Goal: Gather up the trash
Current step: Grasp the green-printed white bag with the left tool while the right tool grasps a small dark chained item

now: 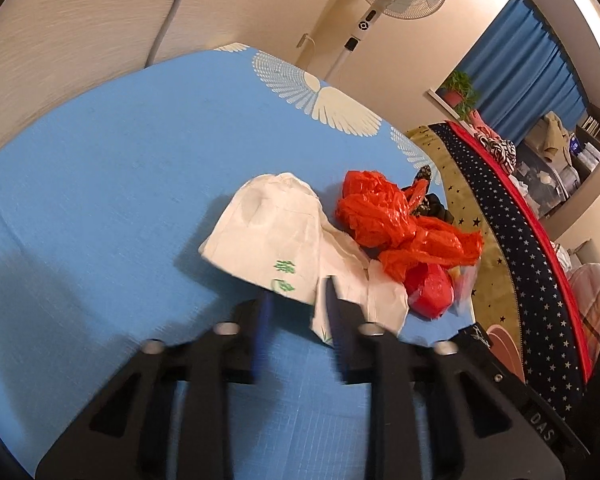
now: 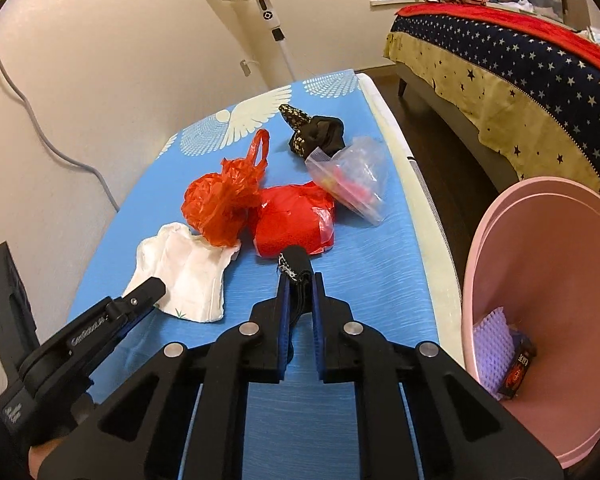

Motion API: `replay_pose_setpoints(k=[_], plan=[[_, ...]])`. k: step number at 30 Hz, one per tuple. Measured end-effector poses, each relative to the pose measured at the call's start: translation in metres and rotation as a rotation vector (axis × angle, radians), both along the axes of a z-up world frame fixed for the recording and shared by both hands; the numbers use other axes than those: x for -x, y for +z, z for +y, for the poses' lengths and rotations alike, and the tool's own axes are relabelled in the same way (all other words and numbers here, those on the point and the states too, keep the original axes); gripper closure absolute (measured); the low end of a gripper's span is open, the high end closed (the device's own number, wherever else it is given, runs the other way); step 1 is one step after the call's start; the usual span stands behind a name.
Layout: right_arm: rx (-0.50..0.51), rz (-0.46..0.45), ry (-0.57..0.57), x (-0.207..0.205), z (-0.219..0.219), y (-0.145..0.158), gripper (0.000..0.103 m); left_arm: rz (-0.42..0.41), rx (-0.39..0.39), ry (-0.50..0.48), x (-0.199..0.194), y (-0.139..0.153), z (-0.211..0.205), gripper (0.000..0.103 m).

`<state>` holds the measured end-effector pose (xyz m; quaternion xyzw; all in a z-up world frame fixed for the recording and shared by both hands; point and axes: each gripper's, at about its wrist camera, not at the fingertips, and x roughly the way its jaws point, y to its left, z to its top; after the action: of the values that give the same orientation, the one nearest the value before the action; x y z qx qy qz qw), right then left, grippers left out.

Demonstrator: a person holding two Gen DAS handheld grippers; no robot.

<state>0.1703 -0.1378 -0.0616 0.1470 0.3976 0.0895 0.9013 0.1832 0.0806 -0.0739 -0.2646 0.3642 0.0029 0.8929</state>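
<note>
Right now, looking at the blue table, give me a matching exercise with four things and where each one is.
Things:
1. white paper bag
2. clear zip bag
3. purple textured pad
4. black strap

Places:
A. inside the pink bin
B. between the right hand-held gripper's fingers
C. under the left hand-held gripper's tip
D. near the table's right edge

Pairs: 1-C, 2-D, 3-A, 4-B

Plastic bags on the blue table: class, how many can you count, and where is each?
3. A crumpled orange bag lies beside the white paper; a red bag lies right of it; a clear zip bag lies near the table's right edge. Others may be hidden underneath.
</note>
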Motion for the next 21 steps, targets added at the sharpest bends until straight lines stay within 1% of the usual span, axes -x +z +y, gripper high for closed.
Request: replay_pose_setpoints(k=[1,2,5,11,18,21], plan=[[0.000,-0.002,0.002,0.001,0.000,0.001,0.092,-0.005,-0.004,0.002,0.000,0.001,0.000,0.090],[0.000,-0.005,0.003,0.001,0.000,0.003,0.092,-0.012,-0.010,0.000,0.001,0.003,0.001,0.095],[0.003,-0.014,0.001,0.004,-0.001,0.009,0.092,-0.038,-0.056,-0.010,0.004,0.013,-0.003,0.098],[0.007,-0.050,-0.007,0.016,-0.002,0.028,0.092,-0.072,-0.086,-0.021,0.017,0.029,-0.002,0.098],[0.015,-0.094,-0.030,0.041,-0.011,0.052,0.092,-0.113,-0.147,-0.033,0.038,0.049,-0.003,0.098],[0.015,-0.110,-0.047,0.051,-0.016,0.060,0.092,-0.143,-0.185,-0.037,0.050,0.062,-0.005,0.098]])
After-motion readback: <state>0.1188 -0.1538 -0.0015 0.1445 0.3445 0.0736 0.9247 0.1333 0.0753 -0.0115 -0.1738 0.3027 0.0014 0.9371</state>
